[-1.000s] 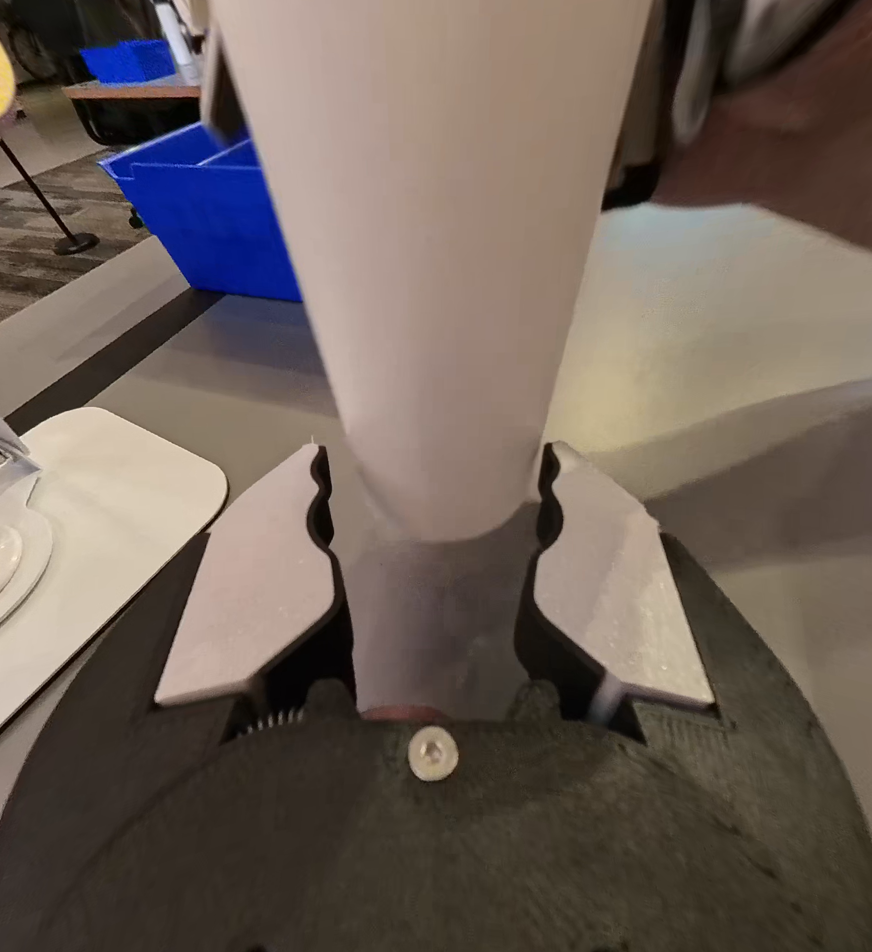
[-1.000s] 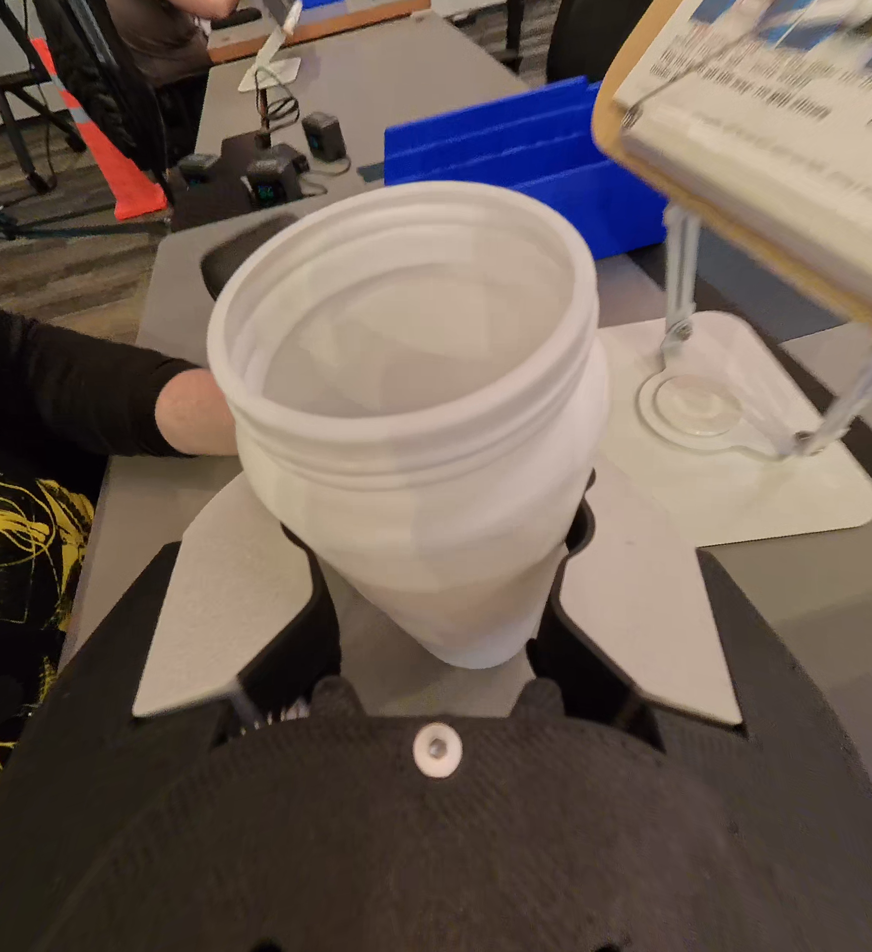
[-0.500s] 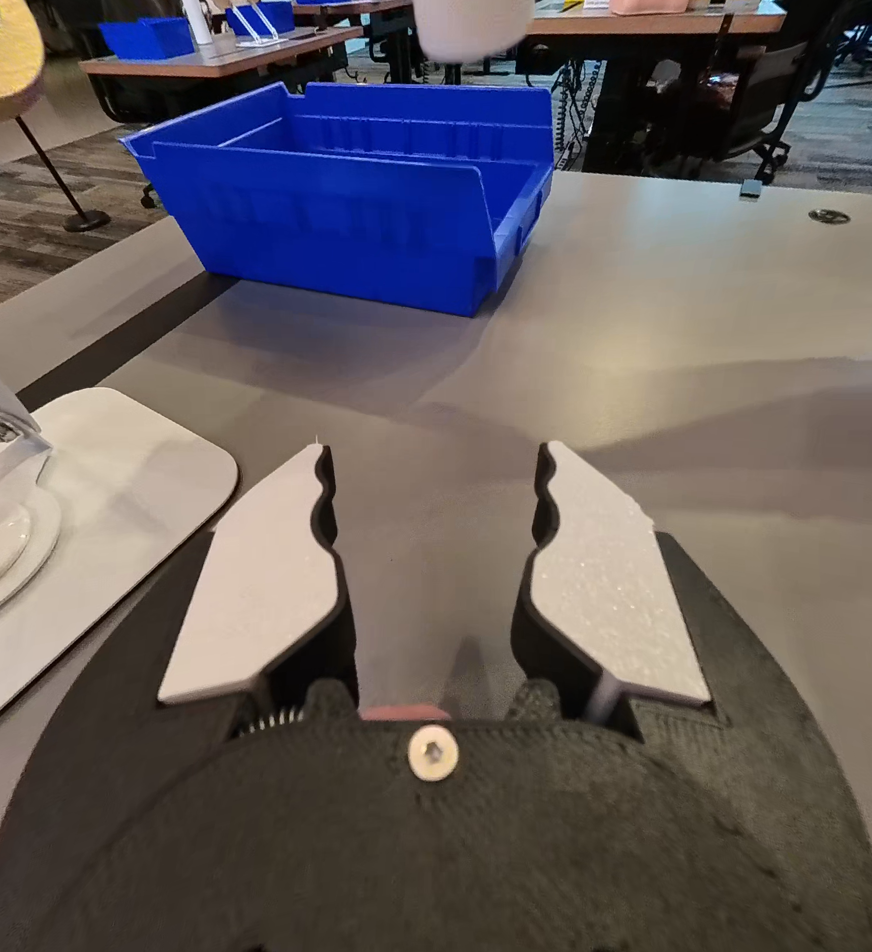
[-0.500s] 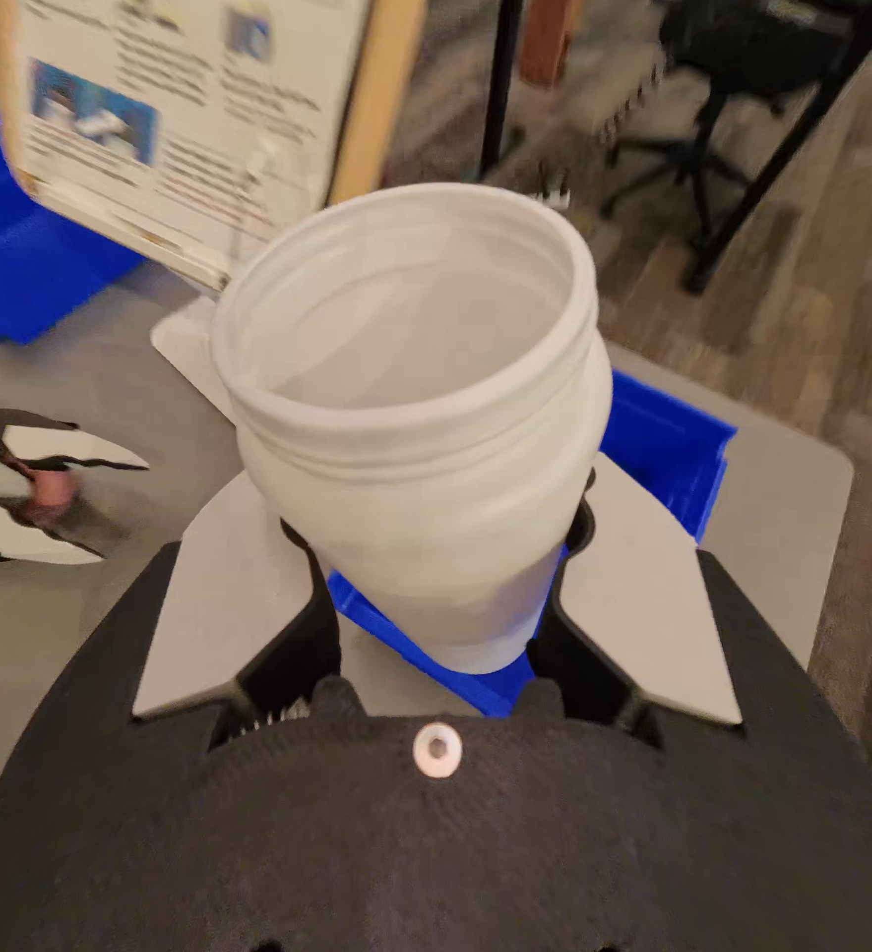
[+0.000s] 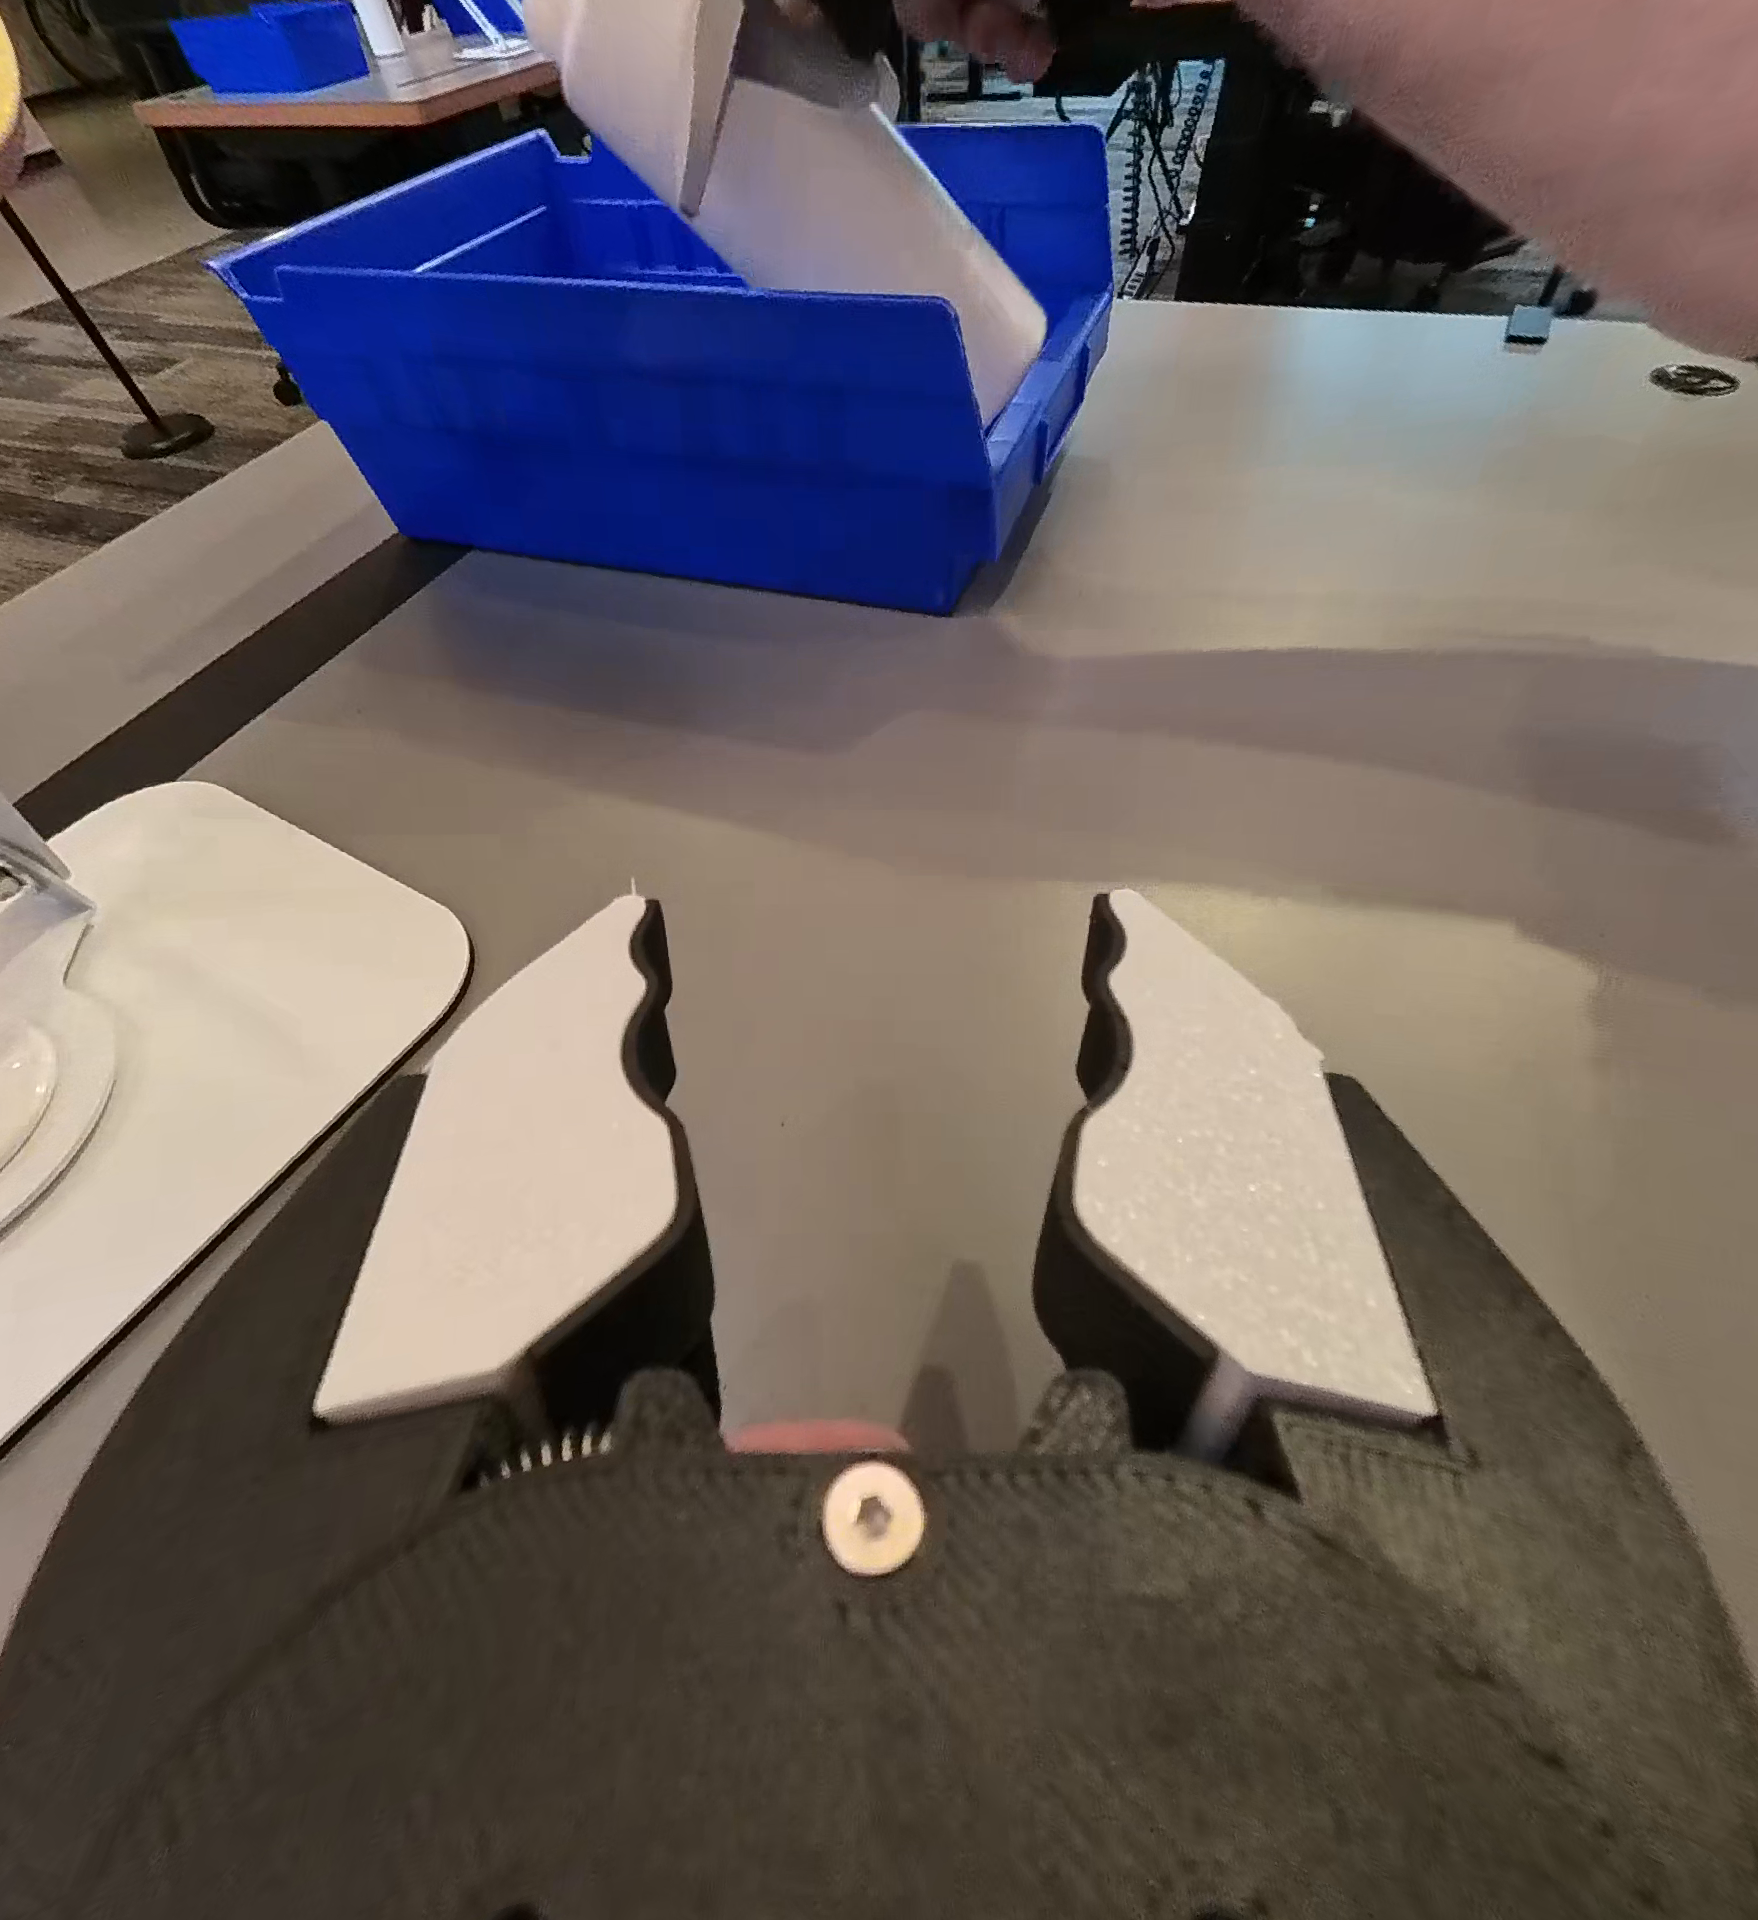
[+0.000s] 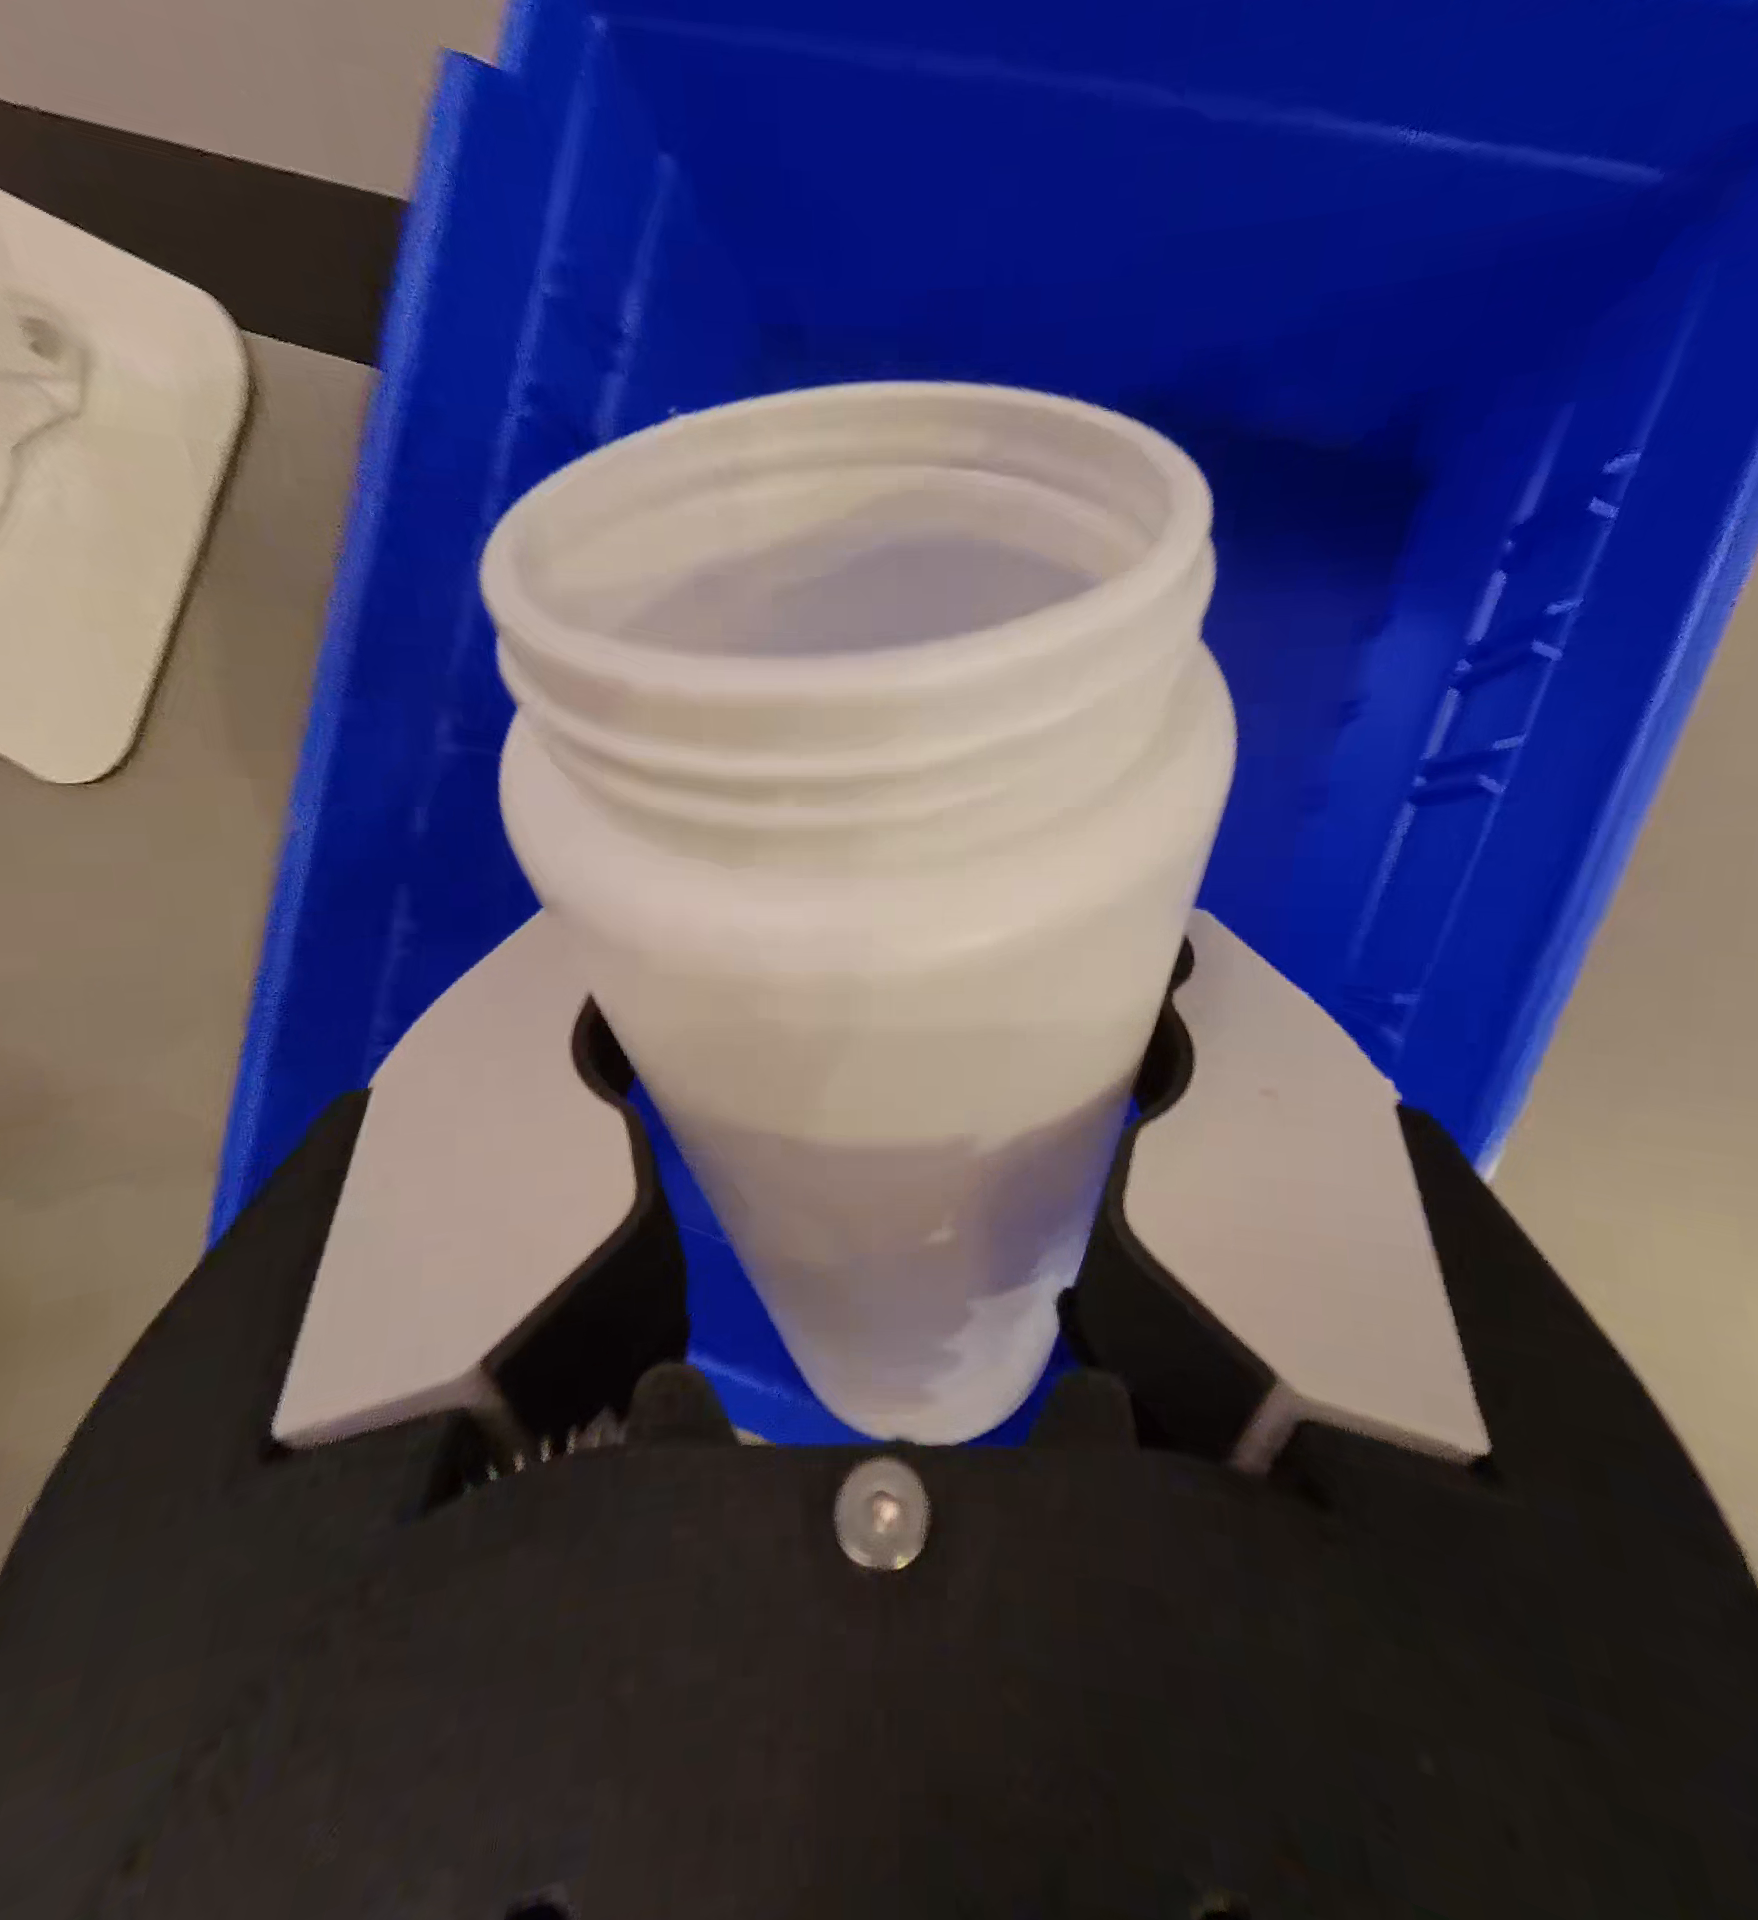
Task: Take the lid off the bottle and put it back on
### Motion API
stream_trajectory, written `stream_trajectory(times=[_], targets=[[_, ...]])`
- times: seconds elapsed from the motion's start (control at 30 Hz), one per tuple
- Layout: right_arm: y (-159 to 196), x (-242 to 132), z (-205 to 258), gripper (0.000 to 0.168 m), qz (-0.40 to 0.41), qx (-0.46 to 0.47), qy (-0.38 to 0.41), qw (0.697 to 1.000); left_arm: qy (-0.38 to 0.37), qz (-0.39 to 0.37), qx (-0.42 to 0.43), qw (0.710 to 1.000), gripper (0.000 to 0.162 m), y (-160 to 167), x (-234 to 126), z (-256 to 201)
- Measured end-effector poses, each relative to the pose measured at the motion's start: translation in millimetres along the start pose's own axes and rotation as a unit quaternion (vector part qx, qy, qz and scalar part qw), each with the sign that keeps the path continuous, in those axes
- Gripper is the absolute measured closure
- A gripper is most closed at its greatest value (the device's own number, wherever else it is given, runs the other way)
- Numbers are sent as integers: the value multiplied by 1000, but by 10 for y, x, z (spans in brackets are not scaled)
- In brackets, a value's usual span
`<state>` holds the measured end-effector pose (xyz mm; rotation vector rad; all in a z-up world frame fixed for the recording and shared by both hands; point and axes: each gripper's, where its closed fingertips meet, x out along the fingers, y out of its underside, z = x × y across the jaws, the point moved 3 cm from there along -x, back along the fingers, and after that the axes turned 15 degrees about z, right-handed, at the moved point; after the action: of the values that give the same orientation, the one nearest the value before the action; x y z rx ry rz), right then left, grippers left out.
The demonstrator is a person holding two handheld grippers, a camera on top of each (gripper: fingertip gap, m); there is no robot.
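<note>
A white plastic bottle [image 6: 854,831] with a threaded open mouth and no lid on it is held by its body in my right gripper [image 6: 880,997], which is shut on it. The bottle is tilted mouth-first over the inside of a blue bin [image 6: 1477,416]. In the left wrist view the bottle [image 5: 854,218] leans into the bin [image 5: 646,436] from above, with a person's hand [image 5: 1529,135] behind it. My left gripper [image 5: 875,909] is open and empty, low over the grey table [image 5: 1270,727]. No lid is in view.
A white base plate with a clear stand [image 5: 231,987] lies on the table to the left of my left gripper; it also shows in the right wrist view [image 6: 75,468]. Other desks and chairs stand beyond the table's far edge.
The bottle has left the space between my left fingers. My right gripper has swung it over the blue bin and tipped its mouth into it. My left gripper has stayed open in place.
</note>
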<state>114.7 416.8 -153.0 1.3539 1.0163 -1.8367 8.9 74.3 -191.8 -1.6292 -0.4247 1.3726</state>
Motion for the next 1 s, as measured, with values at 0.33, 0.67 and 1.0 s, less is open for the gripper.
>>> stream_trajectory(times=[0.33, 0.67, 1.0], targets=[[-33, 352, -300, 69, 43, 49, -1, 998, 1, 6, 6, 1000, 86, 6, 15, -14], [57, -551, 1468, 83, -222, -174, 11, 959, -43, 5, -24, 999, 78, 16, -2, 132], [281, 472, 2963, 51, -169, -299, -64, 937, -174, 42, -92, 979, 67, 240, -173, 637]])
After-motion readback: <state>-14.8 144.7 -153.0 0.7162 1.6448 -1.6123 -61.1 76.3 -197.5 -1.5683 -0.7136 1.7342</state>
